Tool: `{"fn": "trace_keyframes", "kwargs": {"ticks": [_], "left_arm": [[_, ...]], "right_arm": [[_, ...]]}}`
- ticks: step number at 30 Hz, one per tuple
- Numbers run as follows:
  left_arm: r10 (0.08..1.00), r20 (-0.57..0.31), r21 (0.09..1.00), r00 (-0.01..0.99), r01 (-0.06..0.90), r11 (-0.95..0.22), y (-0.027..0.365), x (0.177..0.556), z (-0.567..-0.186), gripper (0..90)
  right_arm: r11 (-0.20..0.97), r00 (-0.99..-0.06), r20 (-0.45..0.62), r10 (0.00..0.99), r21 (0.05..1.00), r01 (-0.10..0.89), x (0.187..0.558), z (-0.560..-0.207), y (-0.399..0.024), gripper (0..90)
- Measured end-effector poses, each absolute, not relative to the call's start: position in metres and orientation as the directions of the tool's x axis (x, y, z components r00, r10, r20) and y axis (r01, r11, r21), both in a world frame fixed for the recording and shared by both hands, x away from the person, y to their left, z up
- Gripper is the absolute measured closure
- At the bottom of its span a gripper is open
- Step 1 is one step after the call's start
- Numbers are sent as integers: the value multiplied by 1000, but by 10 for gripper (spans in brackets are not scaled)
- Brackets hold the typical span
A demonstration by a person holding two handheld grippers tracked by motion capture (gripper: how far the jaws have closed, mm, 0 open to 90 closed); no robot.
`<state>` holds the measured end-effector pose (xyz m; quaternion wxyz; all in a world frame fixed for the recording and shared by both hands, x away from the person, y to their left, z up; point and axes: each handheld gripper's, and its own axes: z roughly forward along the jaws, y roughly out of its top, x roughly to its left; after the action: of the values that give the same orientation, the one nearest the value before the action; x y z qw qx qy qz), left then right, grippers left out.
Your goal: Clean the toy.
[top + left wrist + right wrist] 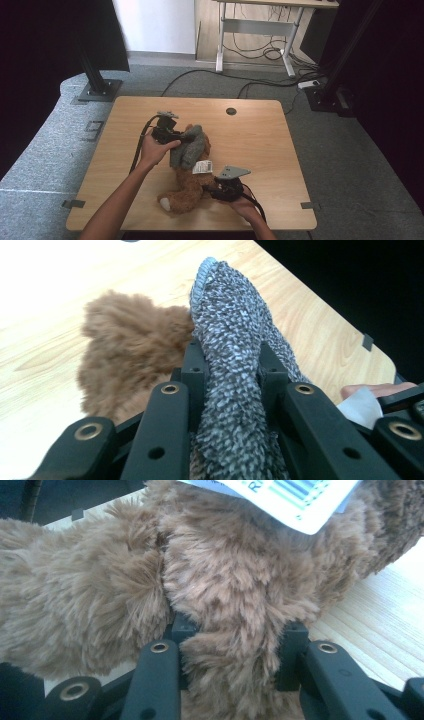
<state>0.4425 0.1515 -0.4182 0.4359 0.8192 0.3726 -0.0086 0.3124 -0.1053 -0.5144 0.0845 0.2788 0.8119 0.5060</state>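
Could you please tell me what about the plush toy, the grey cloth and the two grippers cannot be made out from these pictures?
- Plush toy: its face is hidden in the high view, covered by the grey cloth.
- White tag: its print is cut off by the top edge of the right gripper view.
- Left gripper: the cloth it clamps hides the inner faces of its fingers.
- Right gripper: fur buries its fingers' tips.

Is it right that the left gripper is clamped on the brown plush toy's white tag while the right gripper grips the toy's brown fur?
Not quite. The left gripper is clamped on the grey knitted cloth, not the white tag, as the left gripper view shows. The rest holds: the right gripper grips the brown plush toy by its fur.
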Motion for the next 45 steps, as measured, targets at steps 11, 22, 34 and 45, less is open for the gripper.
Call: {"fn": "trace_keyframes", "kwargs": {"ticks": [11, 22, 34, 45], "left_arm": [[633, -351, 708, 689, 639, -302, 176, 439, -422, 723], [618, -376, 693, 691, 652, -307, 174, 436, -436, 724], [621, -389, 718, 681, 646, -259, 206, 423, -429, 722], [615, -374, 718, 695, 636, -282, 203, 416, -422, 720]], "right_arm": [[307, -817, 125, 563, 886, 347, 312, -503, -119, 636], [275, -808, 59, 586, 924, 266, 303, -470, -135, 636], [305, -832, 35, 553, 921, 242, 305, -473, -110, 622], [334, -834, 24, 551, 910, 246, 308, -479, -91, 591]]}}
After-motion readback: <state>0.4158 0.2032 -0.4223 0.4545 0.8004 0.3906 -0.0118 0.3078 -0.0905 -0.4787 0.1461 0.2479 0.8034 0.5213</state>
